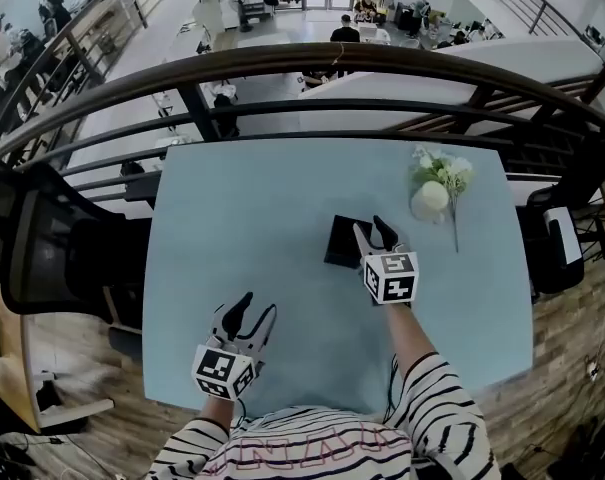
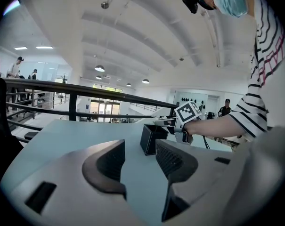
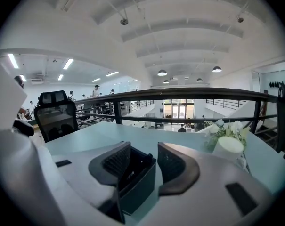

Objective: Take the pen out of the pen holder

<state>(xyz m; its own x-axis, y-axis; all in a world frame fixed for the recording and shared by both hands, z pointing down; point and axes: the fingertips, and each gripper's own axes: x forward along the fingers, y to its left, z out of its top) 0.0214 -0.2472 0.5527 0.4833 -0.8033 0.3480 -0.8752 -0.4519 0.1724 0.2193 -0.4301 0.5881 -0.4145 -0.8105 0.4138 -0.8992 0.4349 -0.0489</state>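
The black pen holder (image 1: pixel 340 240) is stood near the middle of the light blue counter (image 1: pixel 232 218). The right claw (image 1: pixel 371 229) is held spread over the holder's right edge, one jaw above the opening and the other just outside the wall; nothing is pinched. A dark slim shape, taken to be the pen (image 3: pixel 147 157), is seen inside the holder against its far wall, though it is poorly made out. The left claw (image 1: pixel 256 306) is held spread and empty, well apart from the holder on its near-left side and pointed toward it. White flowers (image 1: pixel 444 173) and a white round pot (image 1: pixel 430 200) are seen beyond the holder to its right.
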